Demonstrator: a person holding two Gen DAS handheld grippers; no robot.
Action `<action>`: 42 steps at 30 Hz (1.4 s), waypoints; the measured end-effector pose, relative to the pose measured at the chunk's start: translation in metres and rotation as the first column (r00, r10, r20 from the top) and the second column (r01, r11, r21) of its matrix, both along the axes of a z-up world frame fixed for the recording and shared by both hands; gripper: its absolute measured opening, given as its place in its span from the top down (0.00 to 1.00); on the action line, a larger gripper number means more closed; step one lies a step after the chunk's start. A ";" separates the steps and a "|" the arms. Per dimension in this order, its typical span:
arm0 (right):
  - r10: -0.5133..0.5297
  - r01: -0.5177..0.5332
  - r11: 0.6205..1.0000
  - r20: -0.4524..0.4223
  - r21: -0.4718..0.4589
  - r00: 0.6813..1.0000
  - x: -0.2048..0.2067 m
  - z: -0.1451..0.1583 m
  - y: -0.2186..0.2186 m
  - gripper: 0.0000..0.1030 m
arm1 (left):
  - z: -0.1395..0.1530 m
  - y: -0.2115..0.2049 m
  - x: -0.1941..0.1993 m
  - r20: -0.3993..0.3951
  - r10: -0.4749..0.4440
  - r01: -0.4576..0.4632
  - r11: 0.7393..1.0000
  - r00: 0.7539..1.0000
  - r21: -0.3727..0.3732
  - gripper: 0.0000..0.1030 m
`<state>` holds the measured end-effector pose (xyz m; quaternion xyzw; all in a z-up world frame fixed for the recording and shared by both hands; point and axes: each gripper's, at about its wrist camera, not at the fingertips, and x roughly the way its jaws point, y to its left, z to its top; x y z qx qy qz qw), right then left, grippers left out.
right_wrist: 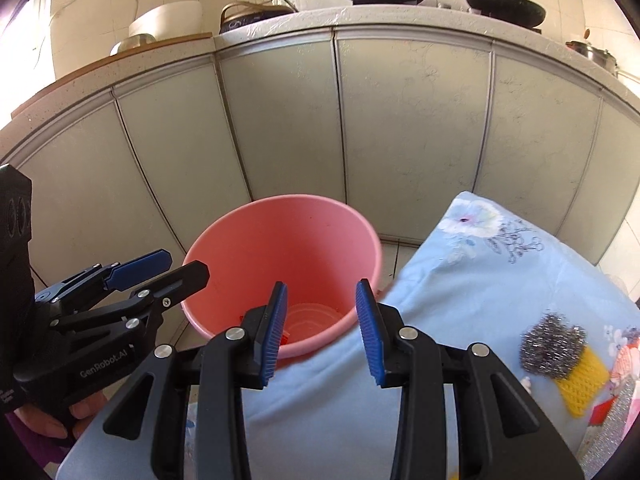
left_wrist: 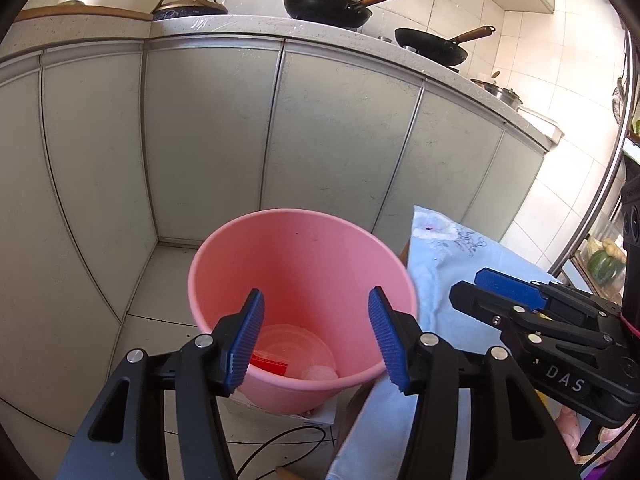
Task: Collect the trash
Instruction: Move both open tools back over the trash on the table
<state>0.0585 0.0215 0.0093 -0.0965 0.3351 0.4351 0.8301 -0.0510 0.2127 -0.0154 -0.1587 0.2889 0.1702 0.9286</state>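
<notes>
A pink bucket (left_wrist: 304, 264) stands on the floor next to a table with a light blue floral cloth (left_wrist: 452, 256). Inside it lie a clear plastic lid (left_wrist: 298, 346) and a red scrap (left_wrist: 270, 366). My left gripper (left_wrist: 316, 340) is open and empty above the bucket's near rim. My right gripper (right_wrist: 322, 330) is open and empty over the cloth's edge, by the bucket (right_wrist: 280, 256). Each gripper shows in the other's view, the right (left_wrist: 480, 284) and the left (right_wrist: 176, 266). A steel wool scourer (right_wrist: 554, 350) and a yellow knitted pad (right_wrist: 580, 384) lie on the cloth (right_wrist: 480, 280).
Grey cabinet doors (left_wrist: 216, 128) run behind the bucket under a speckled counter (left_wrist: 320, 28) with two black woks (left_wrist: 328, 2). A black cable (left_wrist: 280, 444) lies on the tiled floor. A metal rack (left_wrist: 600, 200) with vegetables stands at the right.
</notes>
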 end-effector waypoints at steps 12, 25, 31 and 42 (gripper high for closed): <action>-0.133 0.133 0.990 0.007 0.038 0.991 -0.003 0.015 -0.083 0.64 | 0.012 -0.044 0.006 0.014 -0.087 0.087 0.996 0.996 -0.014 0.48; -0.343 0.338 0.938 0.048 0.080 0.938 -0.006 0.016 -0.188 0.55 | 0.016 -0.107 0.029 -0.009 -0.220 0.220 0.975 0.976 -0.021 0.48; -0.432 0.427 0.900 0.041 0.087 0.901 0.002 0.011 -0.229 0.55 | 0.014 -0.137 0.042 -0.033 -0.290 0.291 0.957 0.956 -0.003 0.48; -0.517 0.514 0.851 0.004 0.106 0.856 0.016 0.000 -0.279 0.55 | 0.008 -0.183 0.071 -0.086 -0.392 0.392 0.920 0.916 -0.014 0.48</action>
